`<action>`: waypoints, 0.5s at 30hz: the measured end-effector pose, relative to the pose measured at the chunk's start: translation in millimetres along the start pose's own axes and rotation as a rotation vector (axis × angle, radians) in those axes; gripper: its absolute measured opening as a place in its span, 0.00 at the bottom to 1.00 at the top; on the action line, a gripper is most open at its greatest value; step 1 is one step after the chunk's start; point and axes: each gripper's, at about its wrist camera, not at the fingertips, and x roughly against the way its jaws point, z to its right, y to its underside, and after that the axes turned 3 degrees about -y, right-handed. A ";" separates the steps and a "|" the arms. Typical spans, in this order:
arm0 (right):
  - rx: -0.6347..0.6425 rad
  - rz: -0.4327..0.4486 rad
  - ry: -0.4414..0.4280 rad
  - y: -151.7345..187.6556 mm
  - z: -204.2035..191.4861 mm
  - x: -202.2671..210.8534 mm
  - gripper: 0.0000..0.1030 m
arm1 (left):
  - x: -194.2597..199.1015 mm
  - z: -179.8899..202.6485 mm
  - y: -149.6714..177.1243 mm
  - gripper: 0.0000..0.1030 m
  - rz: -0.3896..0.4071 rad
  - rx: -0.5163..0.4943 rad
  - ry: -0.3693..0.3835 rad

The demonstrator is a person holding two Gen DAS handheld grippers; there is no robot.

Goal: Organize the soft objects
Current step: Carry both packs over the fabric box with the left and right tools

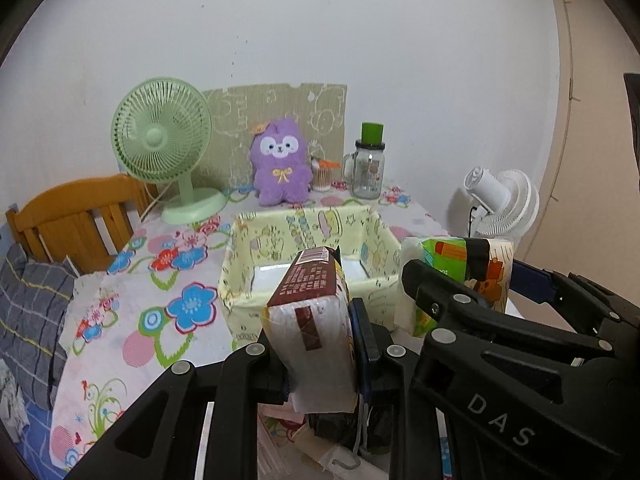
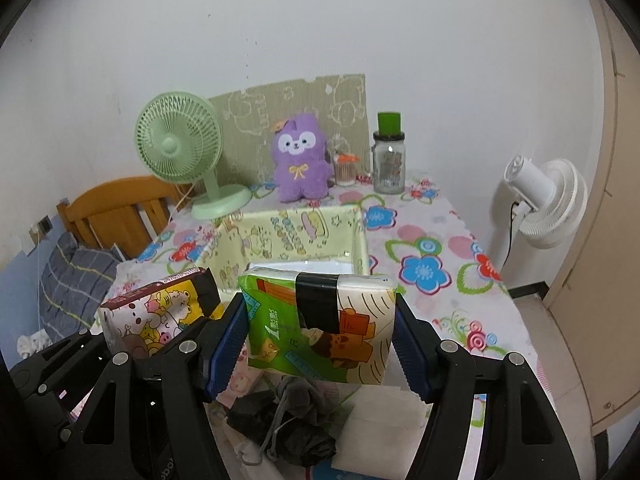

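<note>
While floral tablecloth [image 2: 440, 248] covers table by white wall, yellow fabric box [image 2: 288, 236] stands mid-table. Left gripper [image 1: 316, 344], jaws narrow, clamps brown tissue pack [image 1: 312, 320] before box. Right gripper [image 2: 320, 340], jaws half wide, clamps green tissue pack [image 2: 320, 324], just beside.

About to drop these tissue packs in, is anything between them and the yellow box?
Nothing visible. The brown tissue pack in the left gripper and the green tissue pack in the right gripper are both held just short of the yellow box, whose open top looks clear.
</note>
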 end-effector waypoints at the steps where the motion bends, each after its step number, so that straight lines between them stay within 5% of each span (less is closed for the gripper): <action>1: 0.000 0.005 -0.001 -2.1 -0.4 2.1 0.69 | 1.8 0.0 -2.1 0.22 0.004 -0.001 -0.002; 15: 0.008 0.029 -0.006 -18.8 -4.5 3.8 0.69 | 1.1 -1.2 -19.5 0.22 0.026 -0.010 -0.005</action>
